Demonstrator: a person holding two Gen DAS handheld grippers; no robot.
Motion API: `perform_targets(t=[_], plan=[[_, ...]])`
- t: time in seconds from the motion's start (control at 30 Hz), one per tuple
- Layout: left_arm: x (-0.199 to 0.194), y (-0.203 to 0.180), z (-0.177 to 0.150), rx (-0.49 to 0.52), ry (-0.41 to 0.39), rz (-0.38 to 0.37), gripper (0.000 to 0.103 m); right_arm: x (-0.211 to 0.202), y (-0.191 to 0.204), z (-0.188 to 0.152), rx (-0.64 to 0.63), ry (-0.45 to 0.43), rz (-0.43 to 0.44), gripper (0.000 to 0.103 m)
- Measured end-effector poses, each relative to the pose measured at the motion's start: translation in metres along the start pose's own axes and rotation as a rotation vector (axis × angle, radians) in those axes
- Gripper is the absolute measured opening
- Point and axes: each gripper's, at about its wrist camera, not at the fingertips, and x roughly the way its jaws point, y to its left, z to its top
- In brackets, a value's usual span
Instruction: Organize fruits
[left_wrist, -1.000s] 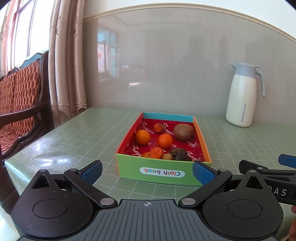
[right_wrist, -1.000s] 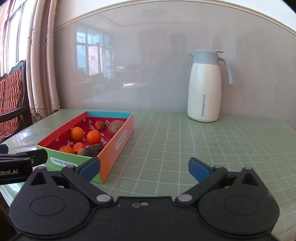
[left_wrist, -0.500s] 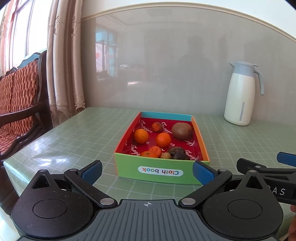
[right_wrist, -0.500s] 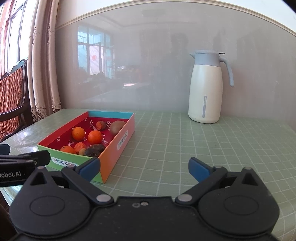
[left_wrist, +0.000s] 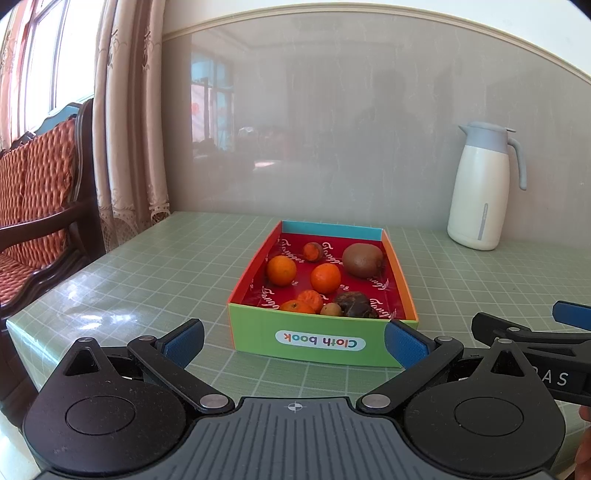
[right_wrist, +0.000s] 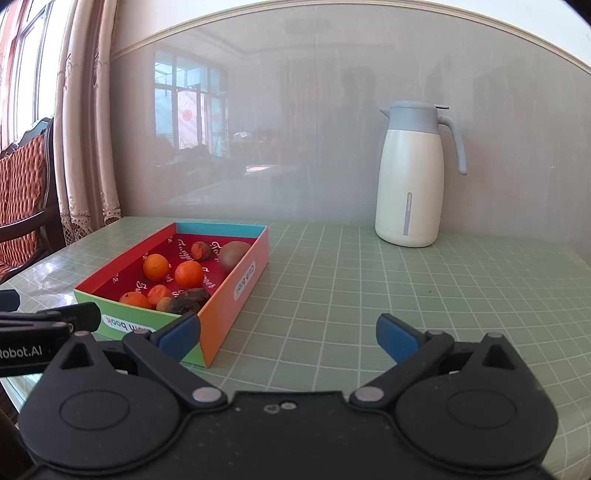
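Note:
A colourful cardboard box (left_wrist: 321, 341) with a red lining stands on the green checked table. It holds several oranges (left_wrist: 325, 277), a brown kiwi (left_wrist: 362, 259), a dark wrinkled fruit (left_wrist: 352, 303) and a small brownish fruit (left_wrist: 330, 309). My left gripper (left_wrist: 294, 341) is open and empty, just in front of the box's near wall. My right gripper (right_wrist: 288, 334) is open and empty, to the right of the box (right_wrist: 229, 291), over bare table. Each gripper's fingers show at the edge of the other's view.
A white thermos jug (left_wrist: 480, 192) with a grey lid stands at the back right against the wall, also in the right wrist view (right_wrist: 412, 177). A wooden chair with an orange cushion (left_wrist: 33, 206) and curtains are at the left, beyond the table's edge.
Both grippers have drifted slightly; the box sits a little further left in the left wrist view and a little further right in the right wrist view. Both grippers stay open. The fruits have not moved.

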Motion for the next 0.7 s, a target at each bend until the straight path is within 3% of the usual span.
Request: perform_targets(t=[0.7], plan=[[0.0009, 0.0013, -0.0014, -0.005, 0.003, 0.002, 0.103, 0.0014, 0.0013, 0.0016, -0.002, 0.002, -0.005, 0.102]])
